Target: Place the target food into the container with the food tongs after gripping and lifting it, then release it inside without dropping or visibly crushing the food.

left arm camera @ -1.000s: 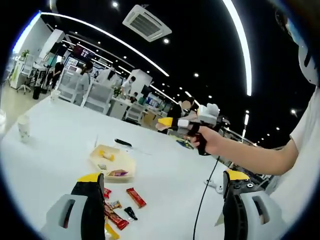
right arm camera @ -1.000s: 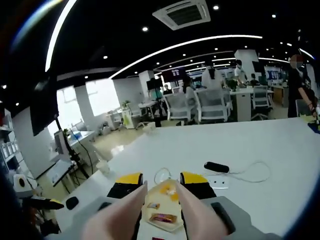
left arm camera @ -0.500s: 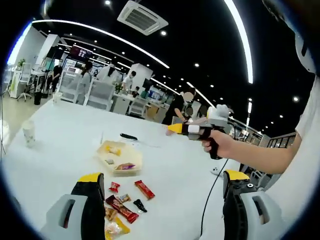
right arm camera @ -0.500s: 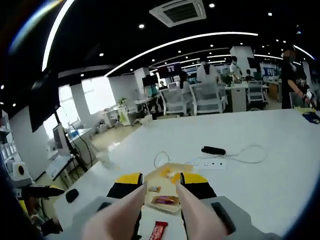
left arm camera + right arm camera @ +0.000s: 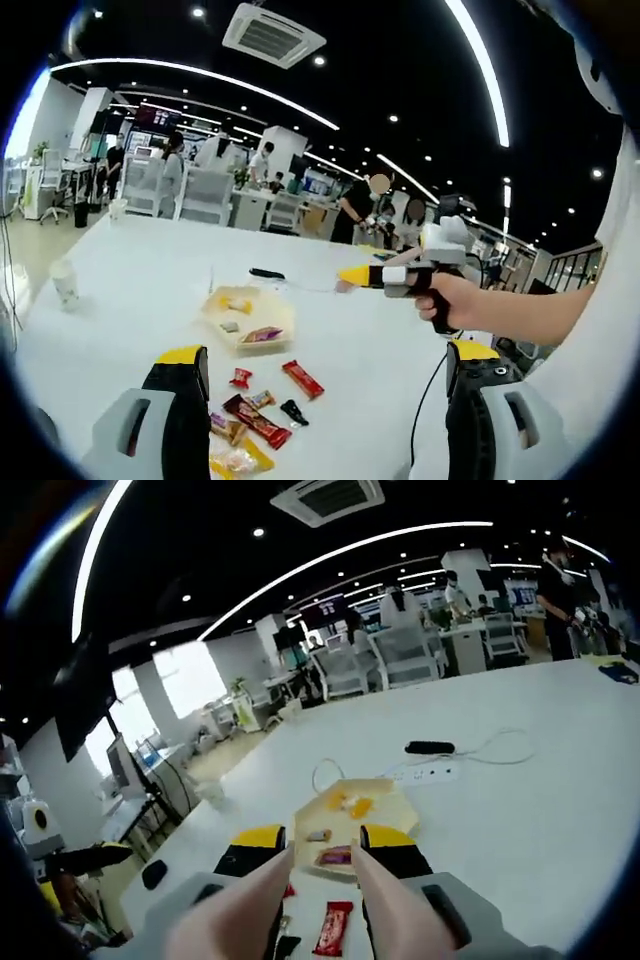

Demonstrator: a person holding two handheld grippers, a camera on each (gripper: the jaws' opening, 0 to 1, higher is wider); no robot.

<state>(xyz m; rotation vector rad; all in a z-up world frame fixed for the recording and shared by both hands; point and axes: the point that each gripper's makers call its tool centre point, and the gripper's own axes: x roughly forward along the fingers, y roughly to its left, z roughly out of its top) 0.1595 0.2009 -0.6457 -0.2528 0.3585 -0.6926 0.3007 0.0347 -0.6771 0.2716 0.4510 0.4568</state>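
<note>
A pale yellow container (image 5: pixel 276 322) sits mid-table holding a few snacks, among them a pink wrapper (image 5: pixel 262 335). Loose snacks lie in front of it: a red bar (image 5: pixel 301 378), a dark red bar (image 5: pixel 260 421) and a yellow bag (image 5: pixel 234 461). My left gripper (image 5: pixel 327 355) hovers above them with its jaws wide apart and nothing between them. My right gripper (image 5: pixel 352 277), held by a hand, is up in the air right of the container. In the right gripper view, this gripper (image 5: pixel 322 838) is shut on pink food tongs (image 5: pixel 250 900), whose arms stand apart above the container (image 5: pixel 400 802) and a red bar (image 5: pixel 333 927).
A white power strip (image 5: pixel 430 773) with its cable and a black object (image 5: pixel 430 747) lie behind the container. A paper cup (image 5: pixel 65 283) stands at the table's left. Office chairs (image 5: pixel 405 655) and people fill the room beyond the table. A black cable (image 5: pixel 428 390) hangs from the right gripper.
The right gripper has moved nearer the container and tipped downward, bringing the loose red bar into its view. The left view has tilted down toward the snacks. Both grippers' jaws are unchanged.
</note>
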